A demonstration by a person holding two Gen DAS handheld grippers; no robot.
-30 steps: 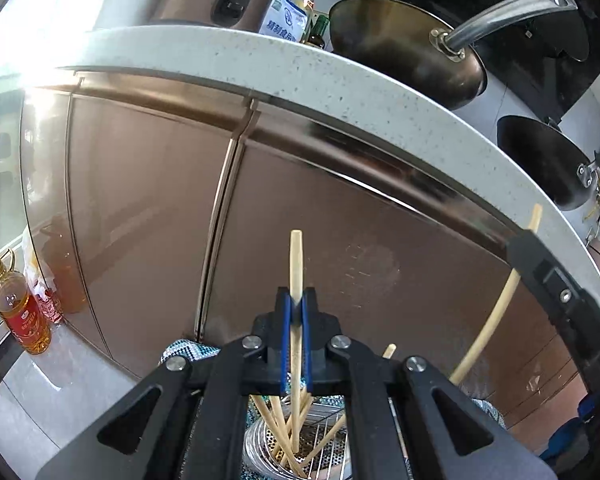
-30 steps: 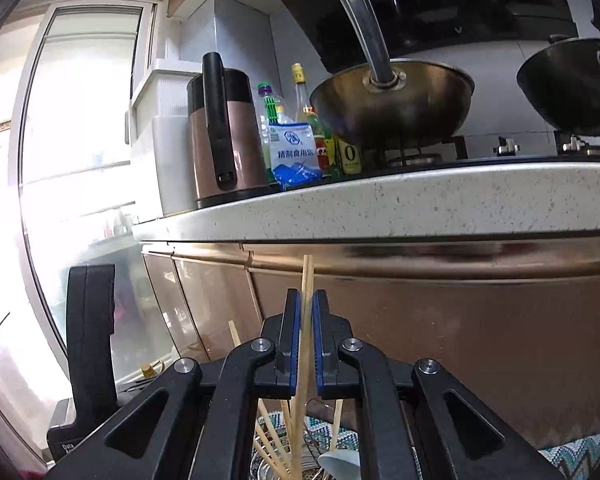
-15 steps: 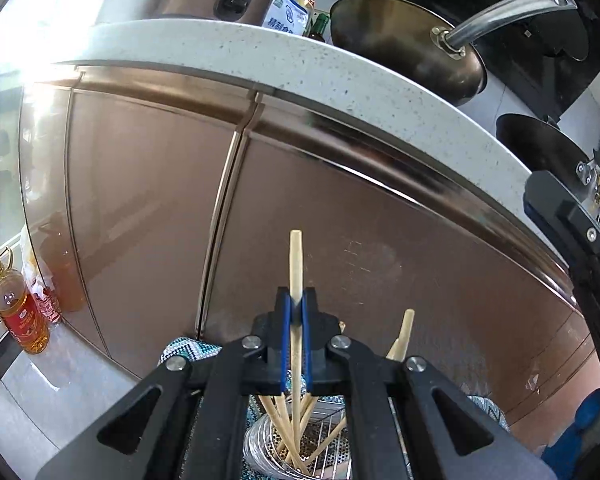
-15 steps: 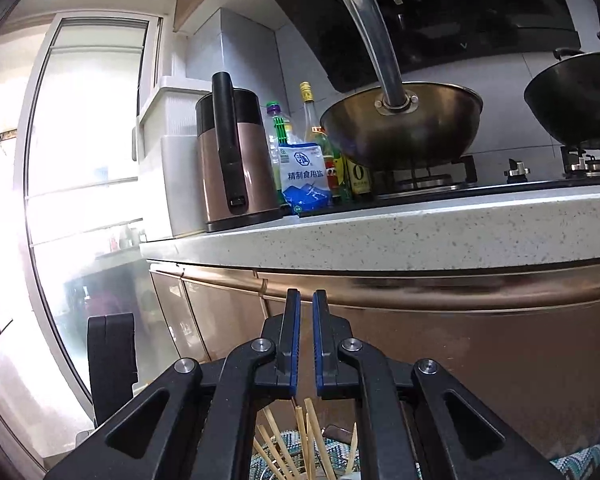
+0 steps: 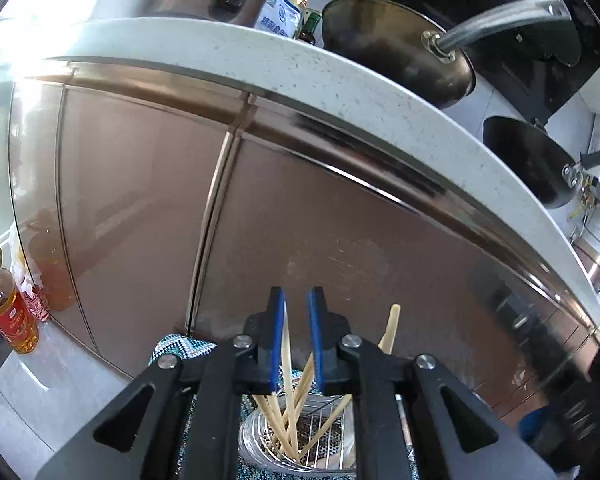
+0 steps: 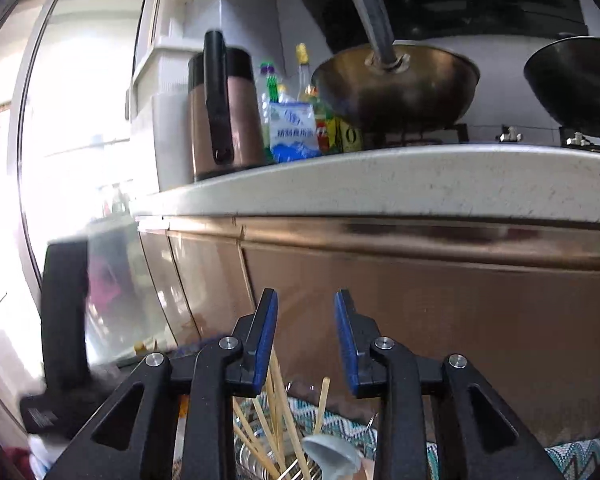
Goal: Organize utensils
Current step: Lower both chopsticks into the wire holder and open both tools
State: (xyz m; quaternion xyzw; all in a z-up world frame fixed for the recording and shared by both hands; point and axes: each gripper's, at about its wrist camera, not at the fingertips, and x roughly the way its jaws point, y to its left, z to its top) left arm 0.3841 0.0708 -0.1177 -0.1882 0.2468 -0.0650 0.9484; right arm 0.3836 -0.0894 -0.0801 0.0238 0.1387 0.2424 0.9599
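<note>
In the left wrist view my left gripper [image 5: 296, 300] is open above a round metal mesh utensil holder [image 5: 320, 440] that holds several wooden chopsticks [image 5: 288, 408]. One chopstick stands loose between the blue pads, leaning on the left pad [image 5: 276, 340]. In the right wrist view my right gripper [image 6: 306, 300] is open and empty above the same chopsticks [image 6: 276, 408] and a grey spoon [image 6: 332, 456]. The left gripper's body [image 6: 64, 320] shows at the left of that view.
A speckled white countertop [image 5: 340, 80] juts out above brown metal cabinet doors [image 5: 132, 200]. On it stand two woks [image 6: 396, 84], a brown kettle [image 6: 224, 112] and sauce bottles [image 6: 292, 128]. An oil bottle [image 5: 4, 304] stands on the floor at left. A zigzag cloth [image 6: 572, 456] lies under the holder.
My left gripper has opened and let its chopstick slide down into the holder. My right gripper, which dropped its chopstick half a second earlier, has opened wider.
</note>
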